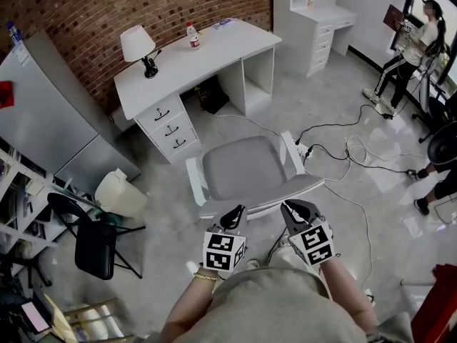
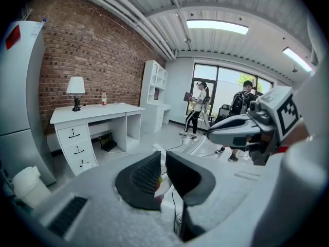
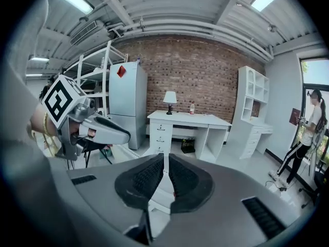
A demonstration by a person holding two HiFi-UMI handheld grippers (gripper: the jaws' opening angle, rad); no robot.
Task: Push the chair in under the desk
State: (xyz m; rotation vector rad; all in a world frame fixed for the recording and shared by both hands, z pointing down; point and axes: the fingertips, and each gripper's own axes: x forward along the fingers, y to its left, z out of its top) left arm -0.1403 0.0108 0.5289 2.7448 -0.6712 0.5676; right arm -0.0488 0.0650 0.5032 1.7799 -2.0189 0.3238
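Left tool (image 1: pixel 235 214) and right tool (image 1: pixel 290 210), both closed empty, behind chair (image 1: pixel 246 168) facing desk (image 1: pixel 196 57).

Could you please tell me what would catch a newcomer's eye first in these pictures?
The grey chair with white arms stands mid-floor, apart from the white desk against the brick wall. At the chair's near edge, the left gripper and right gripper are both shut and empty.

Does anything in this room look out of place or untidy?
The white chair with a grey seat stands apart from the white desk, not under it. Loose black and white cables sprawl over the floor beside it.
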